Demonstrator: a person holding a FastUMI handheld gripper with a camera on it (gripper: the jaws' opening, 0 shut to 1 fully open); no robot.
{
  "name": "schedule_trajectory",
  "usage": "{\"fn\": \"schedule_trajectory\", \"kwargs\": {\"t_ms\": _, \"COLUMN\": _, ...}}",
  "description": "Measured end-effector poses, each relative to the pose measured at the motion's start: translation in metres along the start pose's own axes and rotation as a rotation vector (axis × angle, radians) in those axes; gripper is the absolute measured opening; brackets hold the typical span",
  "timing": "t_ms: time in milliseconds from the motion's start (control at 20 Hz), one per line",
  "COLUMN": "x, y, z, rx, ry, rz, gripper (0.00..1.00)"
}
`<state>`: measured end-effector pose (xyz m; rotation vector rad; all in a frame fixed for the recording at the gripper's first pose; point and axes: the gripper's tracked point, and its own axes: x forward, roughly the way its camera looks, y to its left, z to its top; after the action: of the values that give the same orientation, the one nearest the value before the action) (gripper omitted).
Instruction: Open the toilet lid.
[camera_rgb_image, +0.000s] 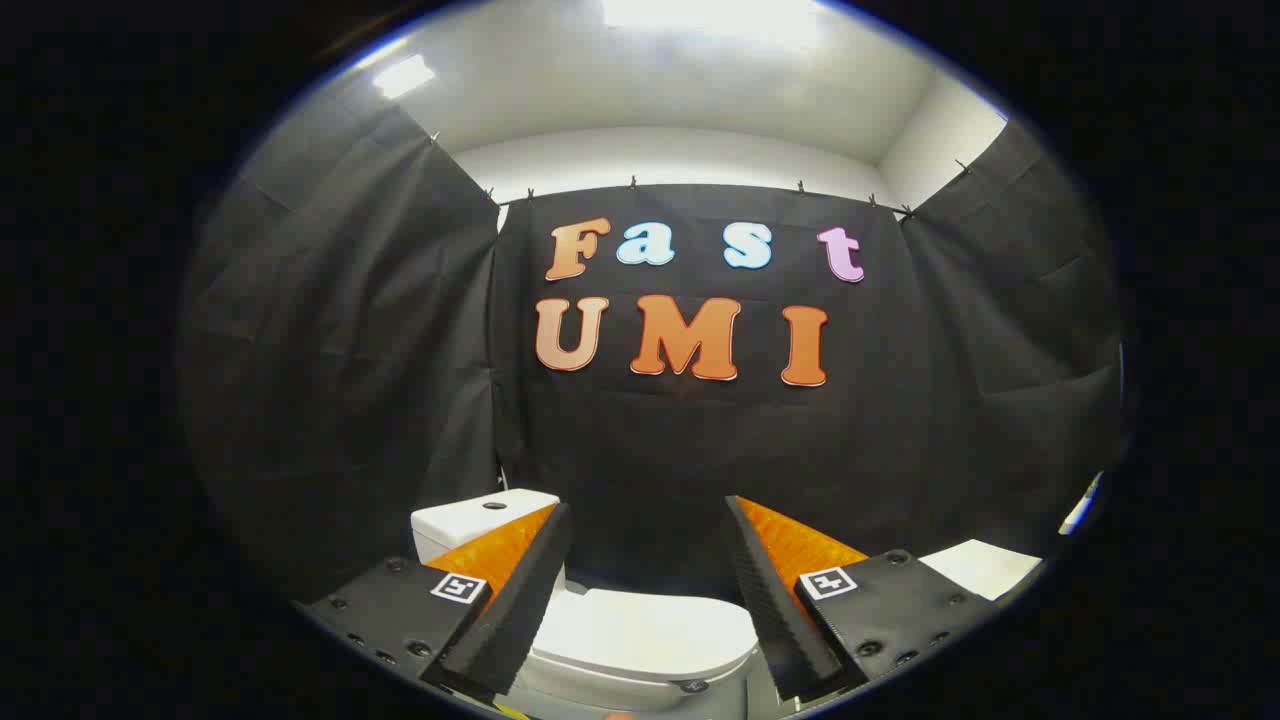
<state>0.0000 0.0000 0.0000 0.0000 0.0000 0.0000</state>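
Note:
A white toilet stands low in front of the black cloth wall. Its lid (640, 630) lies flat and closed over the bowl, showing in the gap between my two fingers and below their tips. The white cistern (470, 520) with a round flush button on top rises behind the left finger. My gripper (648, 512) hangs above the lid, open wide, with nothing between the fingers. The front rim of the lid sits a little beneath and ahead of the fingers, and I see no contact with it.
Black cloth walls close in the booth at the back and on both sides. A white flat surface (980, 565) shows to the right, beyond the right finger. White ceiling with bright lights is overhead.

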Motion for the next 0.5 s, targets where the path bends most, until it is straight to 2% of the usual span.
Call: {"fn": "schedule_trajectory", "kwargs": {"t_ms": 500, "x": 0.0011, "y": -0.0023, "z": 0.0002, "rx": 0.008, "ry": -0.014, "rz": 0.013, "gripper": 0.98}}
